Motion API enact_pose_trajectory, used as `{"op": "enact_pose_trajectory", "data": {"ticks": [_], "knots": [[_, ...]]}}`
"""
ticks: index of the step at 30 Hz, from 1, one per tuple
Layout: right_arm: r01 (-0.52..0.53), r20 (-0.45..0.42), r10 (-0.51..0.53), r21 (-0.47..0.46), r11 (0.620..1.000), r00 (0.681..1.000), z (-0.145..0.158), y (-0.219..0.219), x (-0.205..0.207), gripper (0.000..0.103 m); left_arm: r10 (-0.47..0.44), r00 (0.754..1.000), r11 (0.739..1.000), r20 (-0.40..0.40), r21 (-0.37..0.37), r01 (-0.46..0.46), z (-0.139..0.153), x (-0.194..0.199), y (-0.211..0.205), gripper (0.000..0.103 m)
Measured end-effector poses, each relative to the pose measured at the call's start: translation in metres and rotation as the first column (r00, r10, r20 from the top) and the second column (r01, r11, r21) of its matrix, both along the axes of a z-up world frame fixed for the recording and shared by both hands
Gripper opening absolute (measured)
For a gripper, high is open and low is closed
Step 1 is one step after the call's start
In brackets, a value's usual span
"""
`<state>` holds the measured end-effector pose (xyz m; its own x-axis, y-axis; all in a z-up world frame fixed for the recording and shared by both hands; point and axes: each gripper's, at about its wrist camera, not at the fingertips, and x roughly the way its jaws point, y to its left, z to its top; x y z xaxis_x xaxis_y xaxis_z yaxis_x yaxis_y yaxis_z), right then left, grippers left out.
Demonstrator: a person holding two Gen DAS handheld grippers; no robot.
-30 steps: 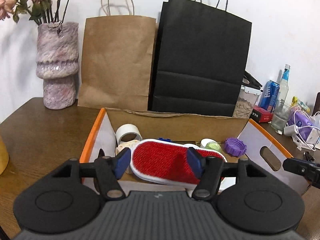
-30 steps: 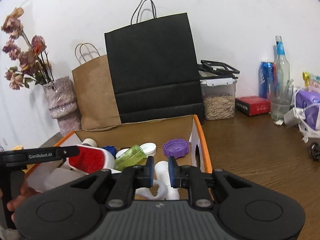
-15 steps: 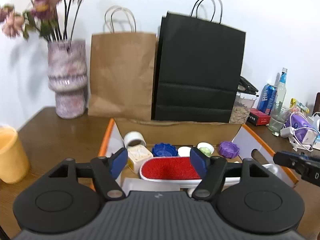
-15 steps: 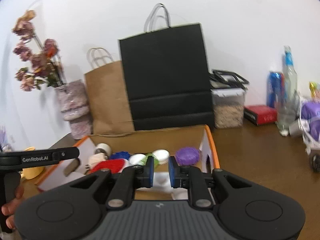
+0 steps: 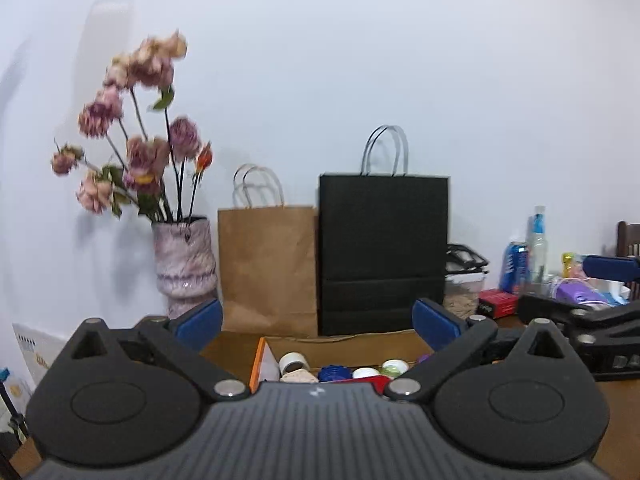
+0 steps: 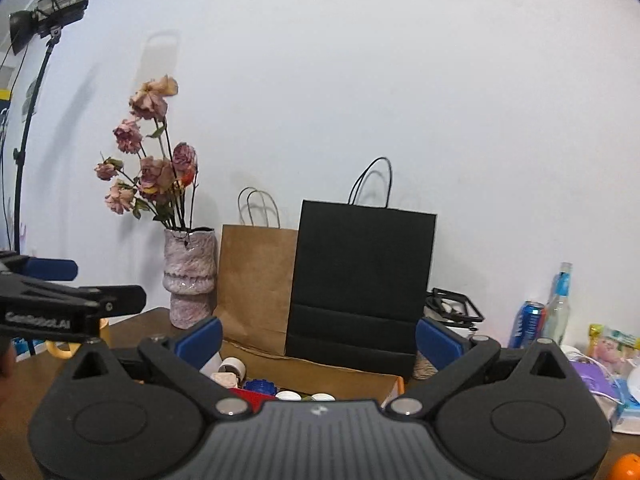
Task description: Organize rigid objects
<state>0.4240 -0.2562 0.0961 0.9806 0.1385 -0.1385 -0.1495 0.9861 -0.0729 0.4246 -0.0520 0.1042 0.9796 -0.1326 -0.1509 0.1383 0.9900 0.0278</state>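
An orange-rimmed cardboard box sits low in both views, mostly hidden behind the gripper bodies. In it I see a tape roll, a blue lid, white caps and the edge of a red brush. The box also shows in the right wrist view. My left gripper is wide open and empty, raised above the box. My right gripper is wide open and empty, also raised behind the box.
A brown paper bag and a black paper bag stand against the wall behind the box. A vase of dried flowers is at the left. Bottles, a can and clutter fill the right. A lamp stand is at far left.
Both grippers have pulled up and back from the box. The right gripper, earlier shut on a white object, is now open and empty. The left jaws opened wider.
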Motion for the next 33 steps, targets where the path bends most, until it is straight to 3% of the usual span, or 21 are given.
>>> {"op": "enact_pose_trajectory", "data": {"ticks": [6,16,21,26,28,33], "knots": [[0.021,0.034,-0.021,0.016,1.0,0.999,0.007,-0.001,-0.038,0.103,-0.018,0.997,1.0,0.075,0.012,0.017,0.003,-0.049,-0.01,0.103],[0.018,0.055,-0.019,0.033,0.999,0.998,0.014,-0.004,-0.089,0.103,-0.024,0.996,1.0,0.088,-0.001,0.024,0.008,-0.1,-0.006,0.103],[-0.002,0.05,0.0,0.042,0.999,0.999,0.001,-0.006,-0.126,0.103,-0.012,0.998,1.0,0.067,-0.015,0.013,0.001,-0.138,0.008,0.103],[0.001,0.014,-0.002,0.055,0.998,1.0,-0.022,-0.009,-0.182,0.103,0.003,1.0,0.998,0.022,-0.057,-0.001,-0.022,-0.198,0.03,0.103],[-0.013,0.017,0.012,0.057,0.998,1.0,-0.031,-0.008,-0.211,0.103,0.047,0.999,0.997,0.017,-0.058,-0.046,-0.035,-0.226,0.035,0.103],[-0.035,0.018,0.034,0.046,0.998,0.999,-0.05,-0.004,-0.281,0.103,0.067,0.993,0.997,0.096,0.035,-0.071,-0.062,-0.306,0.04,0.103]]}}
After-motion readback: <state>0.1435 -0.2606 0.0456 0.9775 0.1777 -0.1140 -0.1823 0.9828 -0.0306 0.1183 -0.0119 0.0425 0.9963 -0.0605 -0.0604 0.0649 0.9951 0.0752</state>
